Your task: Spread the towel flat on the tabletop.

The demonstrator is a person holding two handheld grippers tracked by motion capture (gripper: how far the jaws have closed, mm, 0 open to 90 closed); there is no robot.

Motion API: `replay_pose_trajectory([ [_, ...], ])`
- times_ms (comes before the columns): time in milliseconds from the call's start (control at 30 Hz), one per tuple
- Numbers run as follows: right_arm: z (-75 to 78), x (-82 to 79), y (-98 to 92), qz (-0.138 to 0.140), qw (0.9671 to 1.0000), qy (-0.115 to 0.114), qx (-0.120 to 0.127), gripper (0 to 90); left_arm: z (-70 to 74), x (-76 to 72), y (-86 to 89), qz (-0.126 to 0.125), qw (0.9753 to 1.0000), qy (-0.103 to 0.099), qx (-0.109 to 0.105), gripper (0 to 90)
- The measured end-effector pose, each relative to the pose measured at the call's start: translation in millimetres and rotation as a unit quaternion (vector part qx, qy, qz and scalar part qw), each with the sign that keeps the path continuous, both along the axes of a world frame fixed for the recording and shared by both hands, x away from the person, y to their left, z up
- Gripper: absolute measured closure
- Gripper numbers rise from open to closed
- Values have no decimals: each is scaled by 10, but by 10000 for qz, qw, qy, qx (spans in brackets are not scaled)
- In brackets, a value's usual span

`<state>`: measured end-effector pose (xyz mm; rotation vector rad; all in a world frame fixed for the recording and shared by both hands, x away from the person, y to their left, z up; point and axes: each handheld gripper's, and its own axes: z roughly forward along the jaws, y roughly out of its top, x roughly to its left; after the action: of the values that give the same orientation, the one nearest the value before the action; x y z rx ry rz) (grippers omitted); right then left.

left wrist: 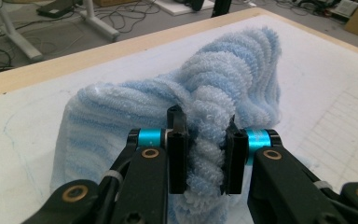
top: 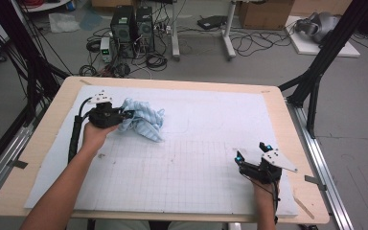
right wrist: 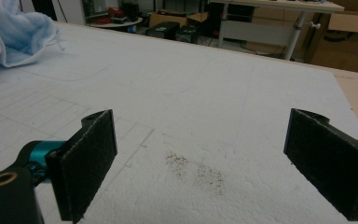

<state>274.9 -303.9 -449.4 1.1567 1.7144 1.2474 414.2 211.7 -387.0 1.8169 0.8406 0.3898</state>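
Grip, left: the left hand-held gripper (left wrist: 206,154) had its two black jaws pinched tight on a thick fold of the blue towel (left wrist: 223,88), the fluffy cloth bulging up between them.
Grip, right: the right hand-held gripper (right wrist: 200,154) stood with its jaws spread wide and nothing between them, only bare white mat (right wrist: 205,84) below.
Left hand-held gripper, place: in the high view it (top: 128,114) lay at the far left of the mat, held by the person's left hand (top: 95,134), its tips buried in the towel's left edge.
Right hand-held gripper, place: in the high view it (top: 252,154) sat near the right front corner of the mat, well apart from the towel, held by the person's right hand (top: 264,186).
Towel: crumpled in a loose heap (top: 143,119), striped pale blue and white, resting on the mat at the far left, just beside the left hand-held gripper; one part rose in a hump behind the jaws.
Mat: white, with a faint drawn grid over its nearer half and a small brownish stain (right wrist: 196,170) ahead of the right jaws.
Bench: pale wood (top: 287,129), showing as a border around the mat.
Beyond: grey floor with computer towers (top: 133,26) and loose cables behind the bench.
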Motion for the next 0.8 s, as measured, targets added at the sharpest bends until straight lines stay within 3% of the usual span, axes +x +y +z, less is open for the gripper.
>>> replay_pose_trajectory([
  [67, 9, 12, 10, -1, 10000, 58, 10, 85, 20, -15, -4, -38, 10000, -9, -25, 764],
  [133, 25, 22, 60, 121, 9992, 192, 326, 85, 85, -62, -31, -171, 9999, -7, -5, 764],
  [200, 35, 27, 113, 186, 9990, 184, 353, 85, 107, -74, -43, -222, 9997, 16, -24, 765],
  [267, 102, 67, 328, 520, 9982, 145, 249, 85, 160, -97, -90, -288, 9996, -51, -16, 765],
  [333, 160, 108, 509, 772, 9964, 156, 306, 85, 167, -83, -109, -261, 9996, -55, 38, 765],
  [467, 240, 206, 954, 1331, 9907, 223, 158, 85, 141, -42, -114, -198, 9998, -19, 19, 764],
  [700, 203, 400, 1547, 1956, 9795, 474, 66, 89, 141, -17, -95, -122, 9999, -35, -8, 755],
  [800, 172, 482, 1757, 2262, 9720, 639, 23, 180, 129, -4, -86, -110, 9999, -2, -56, 750],
])
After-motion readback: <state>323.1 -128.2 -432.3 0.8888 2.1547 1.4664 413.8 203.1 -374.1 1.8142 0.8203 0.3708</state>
